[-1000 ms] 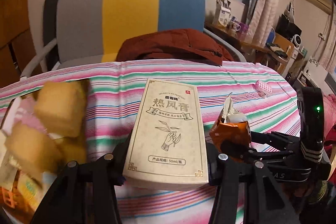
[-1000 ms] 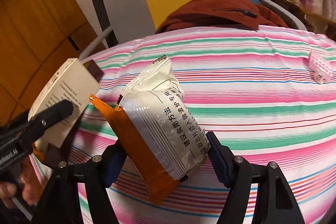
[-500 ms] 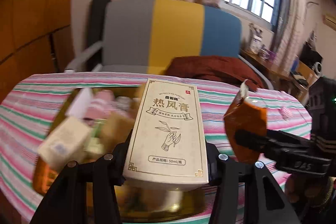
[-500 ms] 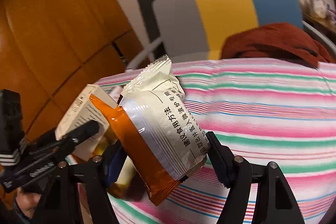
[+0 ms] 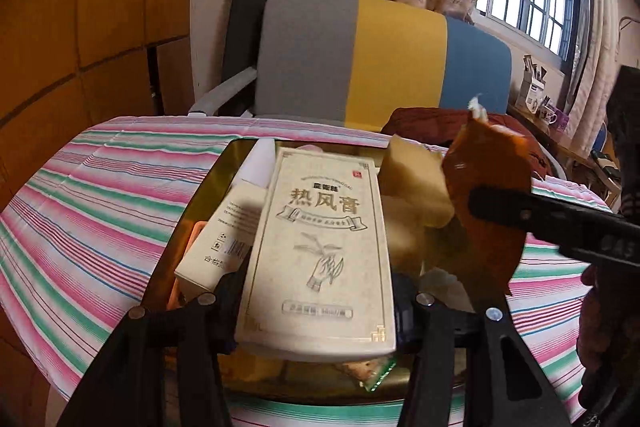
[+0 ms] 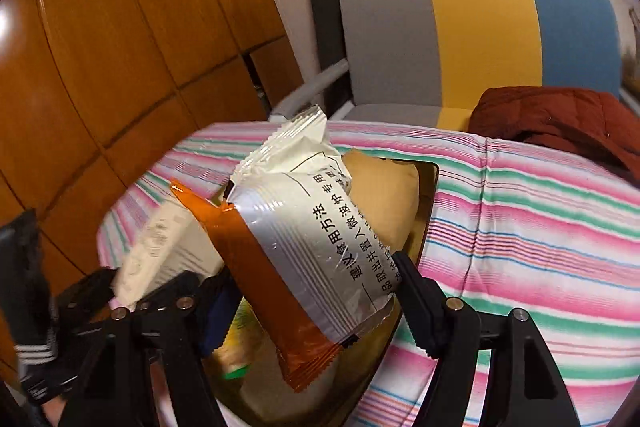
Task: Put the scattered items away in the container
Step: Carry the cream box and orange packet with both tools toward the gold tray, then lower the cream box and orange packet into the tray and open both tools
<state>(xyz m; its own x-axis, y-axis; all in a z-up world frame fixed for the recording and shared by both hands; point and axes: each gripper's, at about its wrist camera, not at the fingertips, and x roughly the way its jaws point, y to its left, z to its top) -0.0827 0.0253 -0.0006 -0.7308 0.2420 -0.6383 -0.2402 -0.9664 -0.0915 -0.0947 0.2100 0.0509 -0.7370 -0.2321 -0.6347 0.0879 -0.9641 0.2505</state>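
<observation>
My left gripper is shut on a cream box with Chinese print and holds it over the gold container. My right gripper is shut on an orange and silver snack packet, also above the container. The packet shows in the left wrist view, to the right of the box. The box shows blurred in the right wrist view. The container holds a tan packet, a white box and other items.
The container sits on a pink, green and white striped cloth over a round table. A grey, yellow and blue chair with a dark red jacket stands behind. Wooden panels are at the left.
Both grippers have swung left with their loads, from over the bare striped cloth to above the container. The grips have not changed.
</observation>
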